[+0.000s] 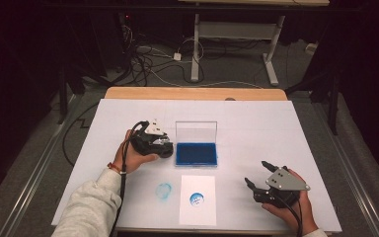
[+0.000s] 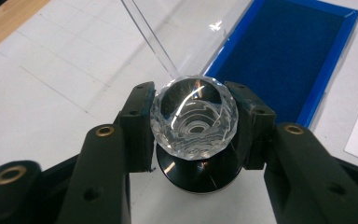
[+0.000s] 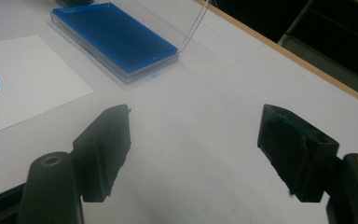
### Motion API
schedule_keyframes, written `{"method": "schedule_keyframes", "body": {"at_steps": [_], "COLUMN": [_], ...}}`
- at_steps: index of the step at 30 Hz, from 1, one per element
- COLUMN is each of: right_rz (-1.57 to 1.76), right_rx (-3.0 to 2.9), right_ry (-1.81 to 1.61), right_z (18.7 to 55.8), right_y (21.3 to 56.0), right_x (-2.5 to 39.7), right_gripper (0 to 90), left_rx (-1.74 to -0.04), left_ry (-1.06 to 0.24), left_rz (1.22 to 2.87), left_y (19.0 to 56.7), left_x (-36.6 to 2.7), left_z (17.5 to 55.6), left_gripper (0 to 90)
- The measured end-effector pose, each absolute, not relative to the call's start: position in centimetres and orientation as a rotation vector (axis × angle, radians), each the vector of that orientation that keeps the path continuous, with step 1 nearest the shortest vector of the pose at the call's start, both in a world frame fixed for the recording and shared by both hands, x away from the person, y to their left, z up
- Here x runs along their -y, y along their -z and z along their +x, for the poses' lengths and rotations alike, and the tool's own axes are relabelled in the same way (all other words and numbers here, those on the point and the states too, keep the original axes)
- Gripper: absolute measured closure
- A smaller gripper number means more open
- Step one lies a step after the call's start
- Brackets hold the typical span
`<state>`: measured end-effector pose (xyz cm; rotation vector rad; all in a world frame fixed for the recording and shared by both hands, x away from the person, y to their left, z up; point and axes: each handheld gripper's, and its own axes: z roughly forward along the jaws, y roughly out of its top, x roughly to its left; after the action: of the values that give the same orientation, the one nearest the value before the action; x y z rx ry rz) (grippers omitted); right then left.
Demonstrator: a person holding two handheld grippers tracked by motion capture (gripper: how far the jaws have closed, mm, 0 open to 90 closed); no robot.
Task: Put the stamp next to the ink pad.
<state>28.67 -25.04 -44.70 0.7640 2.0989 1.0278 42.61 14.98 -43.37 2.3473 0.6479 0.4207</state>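
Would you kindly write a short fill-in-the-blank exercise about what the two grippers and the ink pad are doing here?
1. The left gripper is shut on a faceted ____ stamp.
2. The ink pad in the open case is ____ in colour.
3. The right gripper has its jaws ____ and holds nothing.
4. The white paper bears one round blue ____.

Missing words: crystal; blue; open; print

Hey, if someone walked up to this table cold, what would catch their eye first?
Probably the faceted glass knob gripped in the left tool, beside the open blue ink pad at the table's middle. Next, the white sheet at the near edge with a round blue stamp mark, while the right tool sits open and empty.
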Motion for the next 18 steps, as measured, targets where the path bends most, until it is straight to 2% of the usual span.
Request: {"method": "schedule_keyframes", "body": {"at_steps": [18], "right_rz": [0.744], "right_rx": [-2.121], "right_ry": [-1.003], "right_z": [28.6], "right_y": [44.8], "right_x": [24.7], "right_gripper": [26.7], "left_rx": [-0.651], "left_ry": [-0.418], "left_rz": [2.391], "left_y": [44.6], "left_x": [-14.7], "left_z": [42.4], "left_gripper": [53.6]}}
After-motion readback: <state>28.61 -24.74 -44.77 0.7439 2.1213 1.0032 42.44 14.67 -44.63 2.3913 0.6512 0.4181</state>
